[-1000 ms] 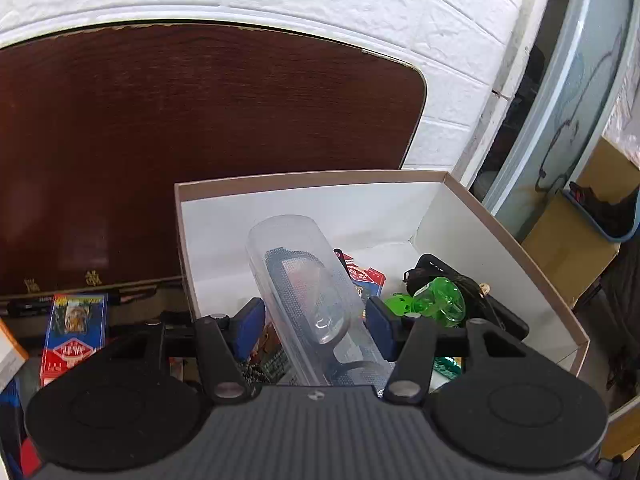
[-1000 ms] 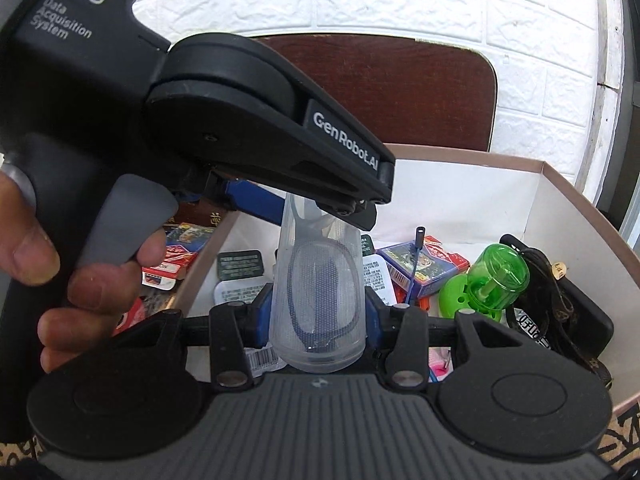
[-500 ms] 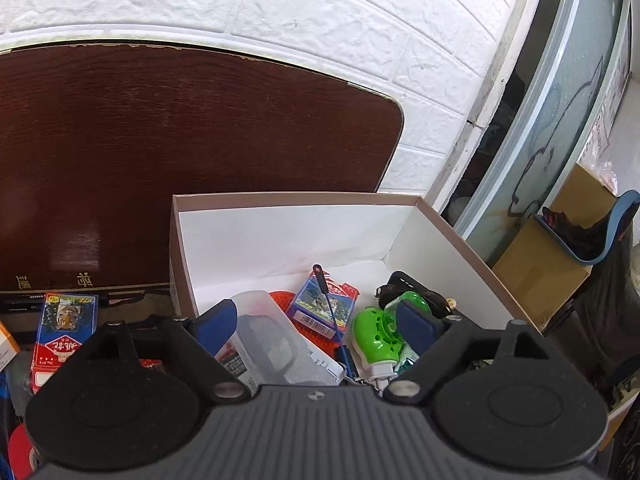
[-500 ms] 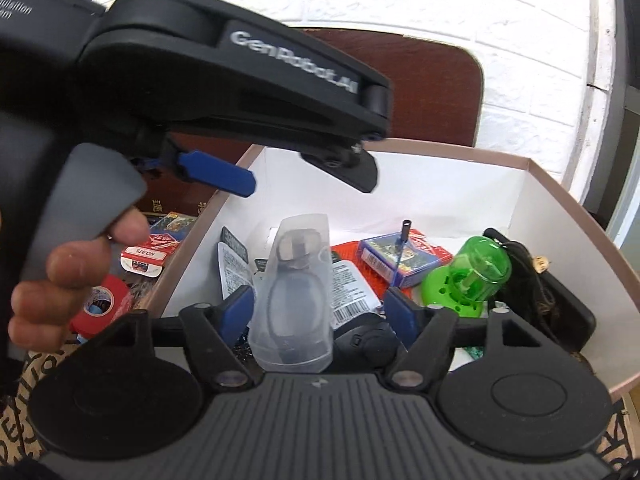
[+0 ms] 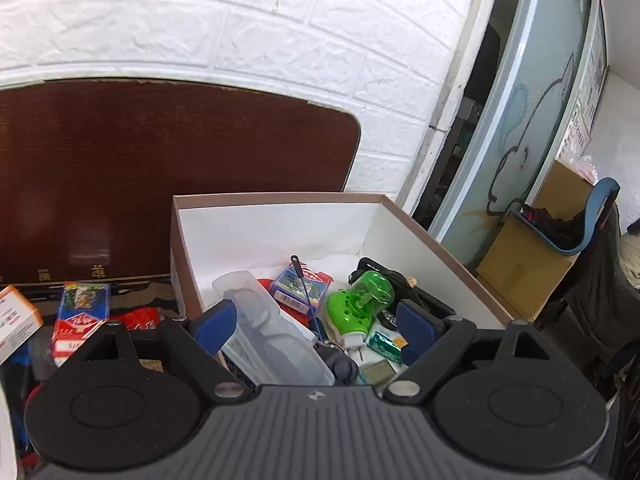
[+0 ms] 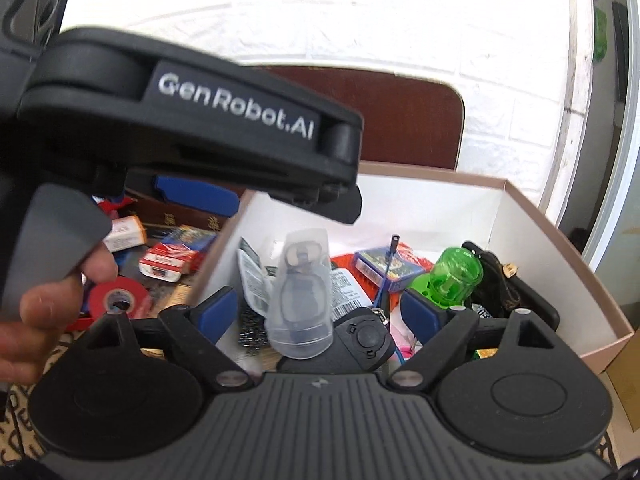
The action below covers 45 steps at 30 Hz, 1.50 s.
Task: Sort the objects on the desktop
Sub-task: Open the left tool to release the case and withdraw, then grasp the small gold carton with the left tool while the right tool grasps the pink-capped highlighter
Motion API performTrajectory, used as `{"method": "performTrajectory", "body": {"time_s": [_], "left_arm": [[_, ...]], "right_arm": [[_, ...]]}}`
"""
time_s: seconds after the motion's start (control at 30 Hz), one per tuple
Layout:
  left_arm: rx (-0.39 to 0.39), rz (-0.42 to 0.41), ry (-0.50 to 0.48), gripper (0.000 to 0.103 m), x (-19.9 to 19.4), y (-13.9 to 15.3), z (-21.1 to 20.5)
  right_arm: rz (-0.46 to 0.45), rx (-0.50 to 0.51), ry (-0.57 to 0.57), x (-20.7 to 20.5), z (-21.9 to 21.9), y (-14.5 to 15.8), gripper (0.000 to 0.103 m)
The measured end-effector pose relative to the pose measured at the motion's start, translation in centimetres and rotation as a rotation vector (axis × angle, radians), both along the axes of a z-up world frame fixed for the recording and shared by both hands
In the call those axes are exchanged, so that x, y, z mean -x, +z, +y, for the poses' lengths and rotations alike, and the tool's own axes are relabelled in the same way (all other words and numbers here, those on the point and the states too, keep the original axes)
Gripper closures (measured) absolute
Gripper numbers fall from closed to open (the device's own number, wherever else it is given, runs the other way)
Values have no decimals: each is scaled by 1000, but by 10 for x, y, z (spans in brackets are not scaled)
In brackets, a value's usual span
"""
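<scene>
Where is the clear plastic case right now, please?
In both wrist views, the clear plastic case lies inside the white box, near its left wall, left of the green plastic toy, with neither tongs gripping it.

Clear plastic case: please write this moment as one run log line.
clear plastic case: lying in white box, released | left gripper: open, empty | right gripper: opening, touching nothing | red tape roll: outside box
</scene>
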<state>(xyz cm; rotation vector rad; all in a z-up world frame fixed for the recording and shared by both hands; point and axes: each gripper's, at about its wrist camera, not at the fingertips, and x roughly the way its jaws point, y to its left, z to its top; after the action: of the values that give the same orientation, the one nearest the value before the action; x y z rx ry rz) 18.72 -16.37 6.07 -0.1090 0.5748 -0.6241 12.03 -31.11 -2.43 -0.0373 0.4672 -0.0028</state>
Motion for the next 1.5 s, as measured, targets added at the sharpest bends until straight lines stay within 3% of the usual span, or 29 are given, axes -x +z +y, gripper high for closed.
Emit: {"method": "performTrajectory", "body": {"time_s": [0.33,0.47,0.97,1.2,1.5], "left_arm": [[19,-40,103,7,68,4,37],[-3,-27,129,7,91,-3,49],[-45,21,223,7,148,-29,86],[-69,84,255,7,159,-56,117],[-60,177,311,10,145,-84,139]], "right_arm": [[-27,9,40,47,22,15,10],[-19,14,37,60,31,15,5],[17,5,66,103,66,7,5],[62,4,136,121,87,-20,5],[108,23,210,119,108,-47,5]]}}
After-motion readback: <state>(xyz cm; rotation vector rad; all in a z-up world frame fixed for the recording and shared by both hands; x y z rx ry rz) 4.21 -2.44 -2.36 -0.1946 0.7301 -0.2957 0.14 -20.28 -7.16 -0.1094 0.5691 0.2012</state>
